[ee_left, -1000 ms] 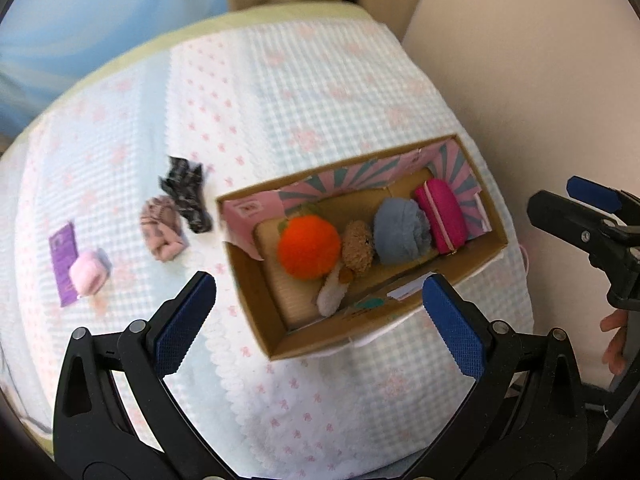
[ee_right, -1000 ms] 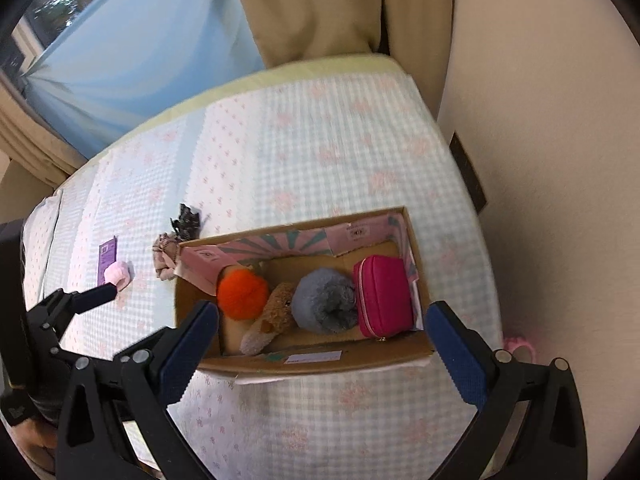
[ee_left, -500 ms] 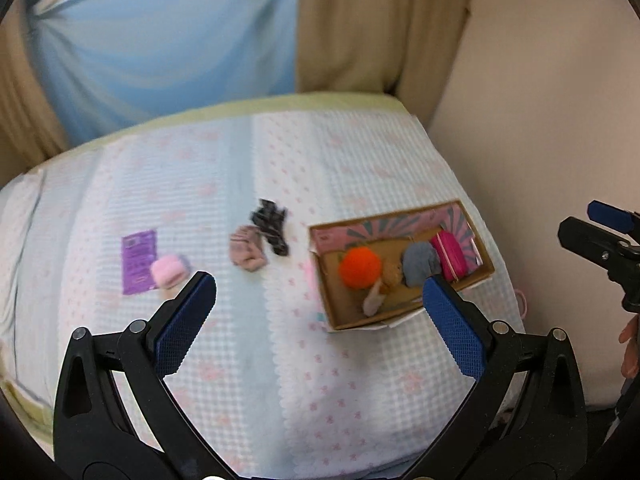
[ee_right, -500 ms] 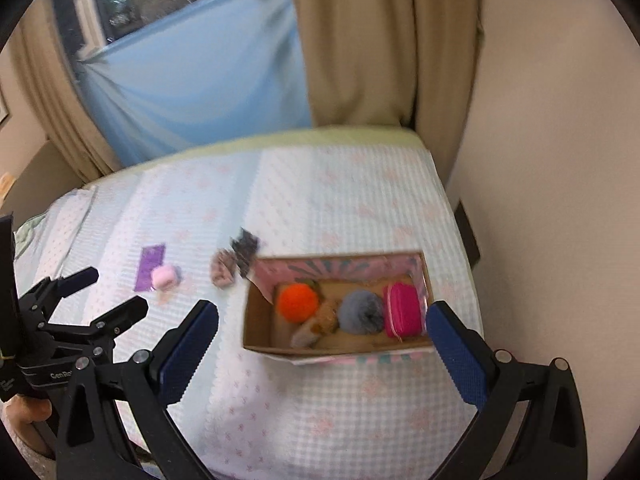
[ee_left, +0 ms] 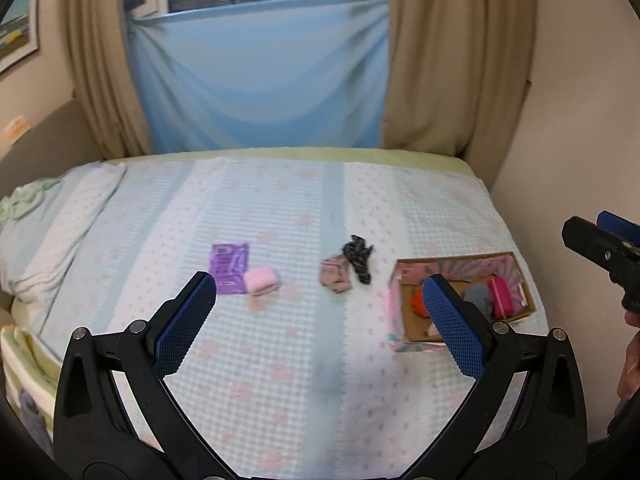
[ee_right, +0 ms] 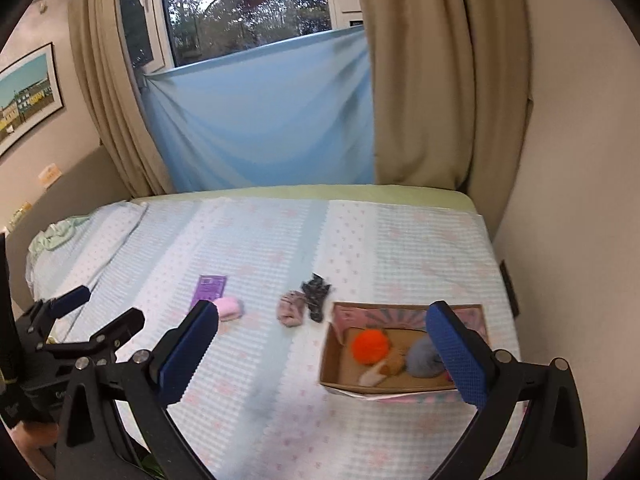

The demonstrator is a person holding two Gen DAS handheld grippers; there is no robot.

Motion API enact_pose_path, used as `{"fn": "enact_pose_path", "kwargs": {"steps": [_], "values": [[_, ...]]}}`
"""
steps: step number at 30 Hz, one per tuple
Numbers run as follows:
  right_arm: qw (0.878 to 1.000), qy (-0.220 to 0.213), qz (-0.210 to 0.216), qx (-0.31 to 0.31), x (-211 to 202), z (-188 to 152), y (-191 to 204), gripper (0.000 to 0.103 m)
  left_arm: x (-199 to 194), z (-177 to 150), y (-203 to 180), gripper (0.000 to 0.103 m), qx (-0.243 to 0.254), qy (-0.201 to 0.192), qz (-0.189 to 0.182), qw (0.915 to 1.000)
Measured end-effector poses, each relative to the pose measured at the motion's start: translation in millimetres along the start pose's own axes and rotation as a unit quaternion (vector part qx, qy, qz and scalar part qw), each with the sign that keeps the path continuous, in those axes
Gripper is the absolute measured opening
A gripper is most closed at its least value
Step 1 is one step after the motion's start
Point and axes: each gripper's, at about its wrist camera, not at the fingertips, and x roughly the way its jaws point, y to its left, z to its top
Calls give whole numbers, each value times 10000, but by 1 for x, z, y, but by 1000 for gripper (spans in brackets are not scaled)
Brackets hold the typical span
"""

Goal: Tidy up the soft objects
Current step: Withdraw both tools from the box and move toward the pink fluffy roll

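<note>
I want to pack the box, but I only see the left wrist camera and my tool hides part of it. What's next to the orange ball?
Observer: A brown plush lies just right of the orange ball in the box.
Operator: Is there anything on the wall near the box?
Observer: Yes, there's a dark plate low on the wall, beyond the box.

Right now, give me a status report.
Left gripper and right gripper open, empty. Pink roll, two socks outside box. Nothing in the way.
</note>
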Motion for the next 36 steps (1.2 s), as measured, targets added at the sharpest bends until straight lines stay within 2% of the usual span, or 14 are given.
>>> {"fn": "enact_pose_path", "kwargs": {"steps": [5,10,16,20,23,27,32,36], "values": [[9995,-50,82,299,10,-4,13,103,1,-8,17,103,68,-48,40,10000],[9986,149,77,496,37,-7,31,103,24,-9,44,103,102,15,-170,9998],[9973,327,-135,641,91,-15,57,103,81,-9,79,103,592,203,-579,9964],[9954,549,-401,669,141,-21,73,103,143,-14,105,103,787,515,-865,9918],[9933,641,-573,769,178,-29,83,103,188,-21,119,103,825,676,-904,9902],[9905,761,-688,911,230,-45,92,103,249,-33,136,103,606,854,-911,9903],[9906,840,-792,737,287,-65,100,103,322,-59,148,103,-58,1110,-946,9893],[9920,879,-782,463,335,-81,103,103,366,-86,146,103,-430,1097,-592,9913]]}}
